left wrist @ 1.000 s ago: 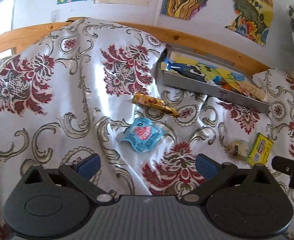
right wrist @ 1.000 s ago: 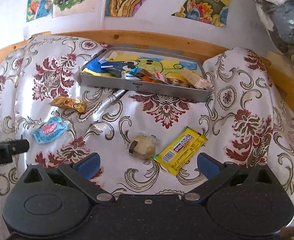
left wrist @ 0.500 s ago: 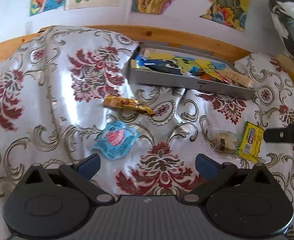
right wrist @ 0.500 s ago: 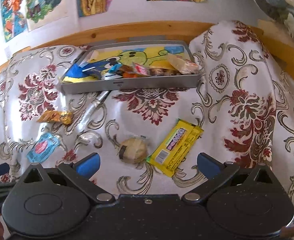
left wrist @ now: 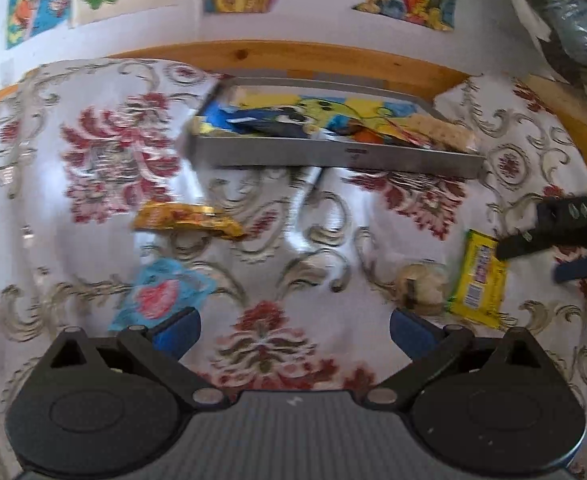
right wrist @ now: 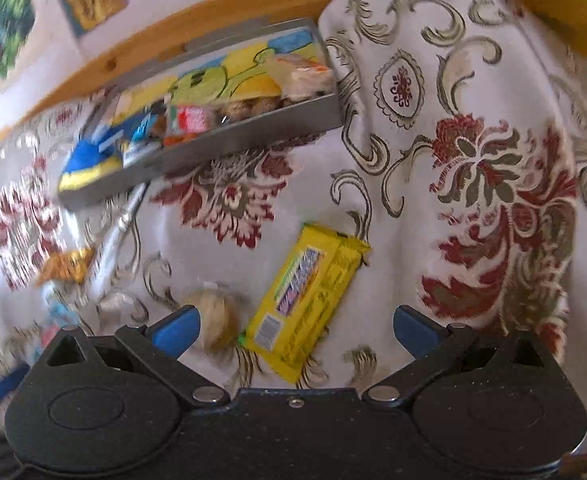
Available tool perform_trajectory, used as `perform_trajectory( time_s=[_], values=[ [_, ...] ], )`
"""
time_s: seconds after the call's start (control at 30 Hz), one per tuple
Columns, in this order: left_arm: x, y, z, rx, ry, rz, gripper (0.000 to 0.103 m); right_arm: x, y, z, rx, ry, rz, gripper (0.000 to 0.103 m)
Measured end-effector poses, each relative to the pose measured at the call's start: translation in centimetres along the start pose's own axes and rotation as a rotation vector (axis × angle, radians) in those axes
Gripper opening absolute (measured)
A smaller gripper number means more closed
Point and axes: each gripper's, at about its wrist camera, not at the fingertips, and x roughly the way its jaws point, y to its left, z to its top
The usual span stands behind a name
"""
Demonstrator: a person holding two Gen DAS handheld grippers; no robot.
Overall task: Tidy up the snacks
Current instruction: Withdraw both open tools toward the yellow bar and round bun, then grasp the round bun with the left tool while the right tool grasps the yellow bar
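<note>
Blur is smearing much of both views; the packets inside the grey tray (left wrist: 333, 156) are overlapping and cannot be counted, and print on them is unreadable.

Landmark: the grey tray, lying at the far side of the floral cloth (left wrist: 101, 152), against the wooden rail (left wrist: 253, 56).

Loose snacks in front of the tray, four:
- one gold wrapper (left wrist: 189, 220), nearest the tray's left end;
- one blue packet (left wrist: 165, 296), further from the tray than the gold one, partly hiding behind a blue fingertip (left wrist: 177, 330);
- one round pale snack (right wrist: 217, 320), out from the tray's middle;
- one yellow bar (right wrist: 305, 300), just beside the round snack, out from the tray's right end.

Left gripper (left wrist: 293, 330): fingers spreading wide, holding nothing, the blue packet lying at its left finger.

Right gripper (right wrist: 295, 330): spreading wide, empty, with the yellow bar lying between its fingers and the round snack at its left one.
</note>
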Motion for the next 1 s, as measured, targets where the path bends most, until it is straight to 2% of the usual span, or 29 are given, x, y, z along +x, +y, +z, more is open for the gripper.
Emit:
perform_trajectory(
  time_s=[0.1,0.23,0.5,0.6,0.77,0.87,0.93,1.0],
  values=[
    [1.1,-1.1,0.3,0.006,0.017,-0.039,0.102,0.5,-0.2,0.5,0.015,-0.018,0.044,0.102],
    [2.8,-2.8,0.7,0.019,0.041,-0.070,0.102,1.9,0.1,1.2,0.009,-0.005,0.041,0.102],
    [6.9,-6.1,1.2,0.136,0.065,-0.087,0.102,4.0,-2.4,1.3,0.186,0.064,0.094,0.102],
    [8.0,-6.6,1.2,0.151,0.082,-0.086,0.102,4.4,-2.5,1.5,0.209,0.061,0.100,0.099],
    [9.1,-7.2,1.4,0.150,0.104,-0.122,0.102,5.0,-2.3,1.8,0.220,0.061,0.104,0.086],
    [9.6,-7.5,1.3,0.151,0.112,-0.143,0.093,5.2,-2.1,1.8,0.210,0.065,0.100,0.081],
    [9.8,-7.4,1.3,0.150,0.114,-0.164,0.083,5.3,-2.1,1.8,0.207,0.064,0.100,0.079],
    [9.9,-7.3,1.3,0.144,0.118,-0.179,0.076,5.4,-2.1,1.8,0.206,0.062,0.100,0.076]
  ],
)
